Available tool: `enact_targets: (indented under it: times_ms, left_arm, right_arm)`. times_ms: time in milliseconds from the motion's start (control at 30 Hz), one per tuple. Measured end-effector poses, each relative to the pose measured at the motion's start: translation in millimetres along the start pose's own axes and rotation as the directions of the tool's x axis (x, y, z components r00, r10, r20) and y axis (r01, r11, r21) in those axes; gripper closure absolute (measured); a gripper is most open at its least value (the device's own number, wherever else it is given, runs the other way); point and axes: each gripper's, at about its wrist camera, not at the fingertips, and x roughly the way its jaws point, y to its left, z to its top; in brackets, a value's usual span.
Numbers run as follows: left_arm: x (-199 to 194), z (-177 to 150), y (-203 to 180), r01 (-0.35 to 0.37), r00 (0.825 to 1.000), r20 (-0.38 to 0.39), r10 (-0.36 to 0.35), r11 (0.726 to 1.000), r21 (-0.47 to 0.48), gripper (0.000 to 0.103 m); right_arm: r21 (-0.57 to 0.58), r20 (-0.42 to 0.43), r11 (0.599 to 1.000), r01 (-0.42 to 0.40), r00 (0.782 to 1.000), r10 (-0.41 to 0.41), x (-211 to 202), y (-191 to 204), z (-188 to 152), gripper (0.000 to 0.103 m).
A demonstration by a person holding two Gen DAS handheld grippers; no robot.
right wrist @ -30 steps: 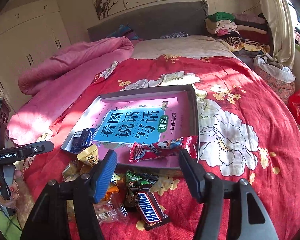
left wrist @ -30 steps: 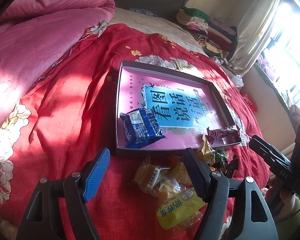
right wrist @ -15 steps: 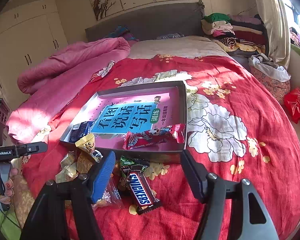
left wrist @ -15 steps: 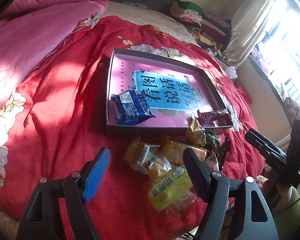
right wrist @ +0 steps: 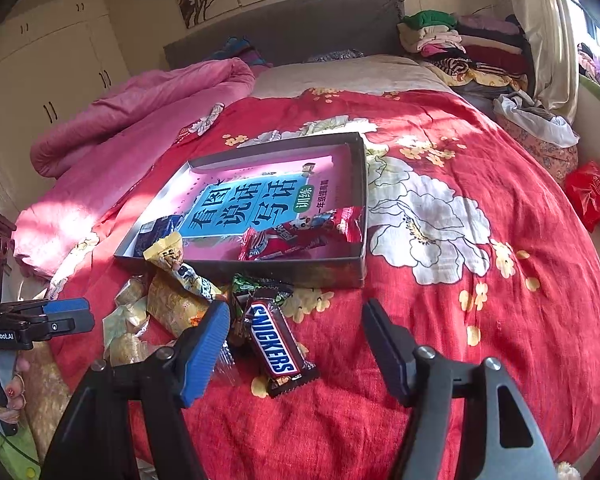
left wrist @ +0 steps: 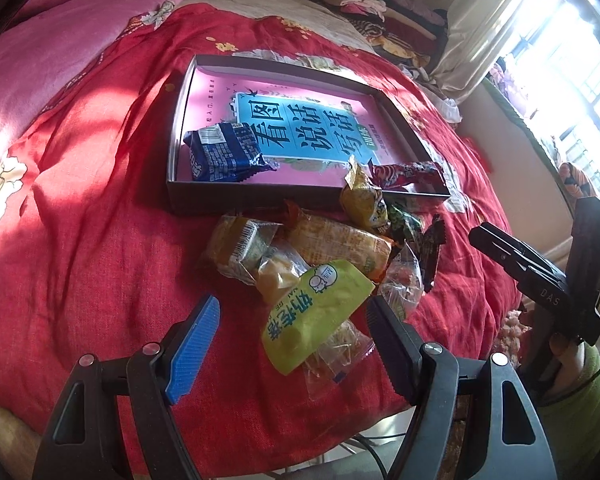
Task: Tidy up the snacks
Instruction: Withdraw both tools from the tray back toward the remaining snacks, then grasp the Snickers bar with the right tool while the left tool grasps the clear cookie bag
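A shallow dark box (left wrist: 236, 196) (right wrist: 332, 270) lies on the red bedspread, a pink-and-blue book flat inside it. A blue snack pack (left wrist: 226, 154) and a red wrapper (right wrist: 300, 232) rest in the box. Loose snacks are heaped in front of it: a yellow-green packet (left wrist: 314, 312), clear-wrapped cakes (left wrist: 244, 248), a Snickers bar (right wrist: 276, 346). My left gripper (left wrist: 292, 330) hovers open over the yellow-green packet. My right gripper (right wrist: 296, 334) stands open around the Snickers bar, pads apart from it.
A pink quilt (right wrist: 140, 120) is bunched at the left of the bed. Folded clothes (right wrist: 460, 40) are stacked at the headboard's right. A red bag (right wrist: 590, 194) lies beyond the bed's right edge. Each gripper shows in the other's view, held by a hand (left wrist: 568, 356).
Both grippers have drawn back toward the bed's near edge and dipped. The snack heap now sits between the left fingers, and the Snickers bar sits higher between the right ones.
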Motion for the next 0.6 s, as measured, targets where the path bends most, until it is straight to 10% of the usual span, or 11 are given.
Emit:
enact_targets:
  times_ms: [600]
  left_arm:
    - [34, -40, -9, 0.064, 0.981, -0.178, -0.083, 0.992, -0.111, 0.026]
  right_arm:
    - [0.001, -0.053, 1.000, 0.010, 0.999, -0.010, 11, 0, -11, 0.035]
